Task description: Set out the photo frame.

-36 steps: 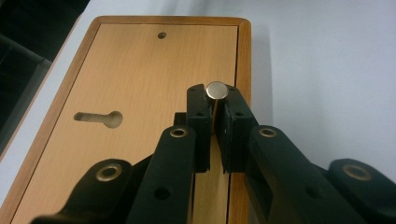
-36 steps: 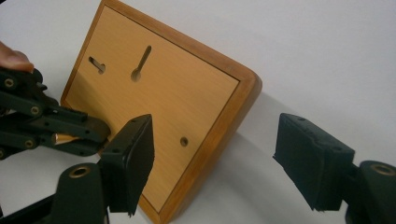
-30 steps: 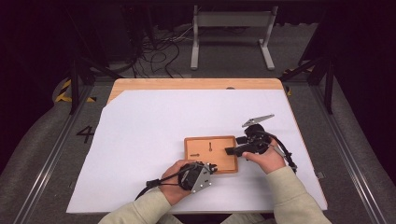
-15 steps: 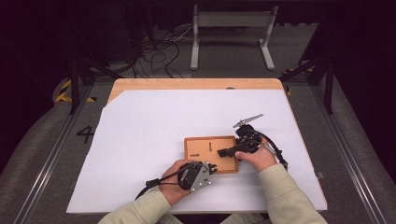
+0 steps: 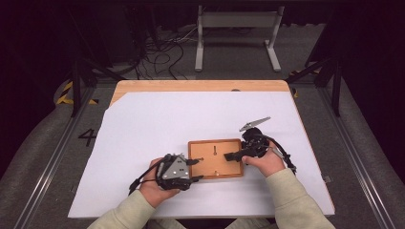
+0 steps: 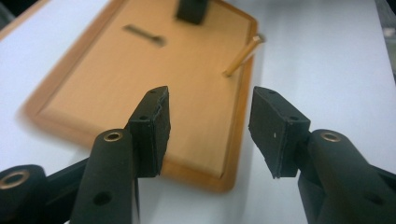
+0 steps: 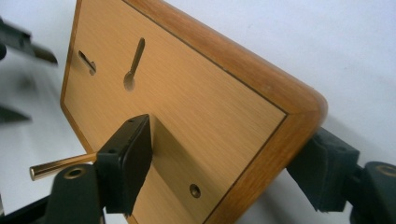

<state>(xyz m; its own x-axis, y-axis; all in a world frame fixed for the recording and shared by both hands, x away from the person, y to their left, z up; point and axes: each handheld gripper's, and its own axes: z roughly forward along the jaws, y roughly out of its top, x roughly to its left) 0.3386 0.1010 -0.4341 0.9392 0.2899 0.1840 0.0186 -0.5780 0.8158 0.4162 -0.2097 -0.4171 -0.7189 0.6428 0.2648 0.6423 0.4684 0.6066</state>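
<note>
On white sheet: right gripper (image 5: 228, 156) jaws clamp wooden frame (image 5: 215, 159) edge; left gripper (image 5: 195, 170) jaws apart.

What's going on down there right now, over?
Right claw straddles wooden frame edge. Left claw open at its opposite edge. Brass peg standing off frame back.

Light is falling from overhead onto my white sheet (image 5: 191, 129), which is glowing bright while the floor and room behind are sinking into near black. The high view is looking soft and grainy. Along my left gripper (image 6: 210, 128) the jaws are showing sharp, the wooden board's (image 6: 140, 70) far end blurring. Along my right gripper (image 7: 224, 172) the background is washing out pale, and a shadow is lying on the board beside one jaw.
</note>
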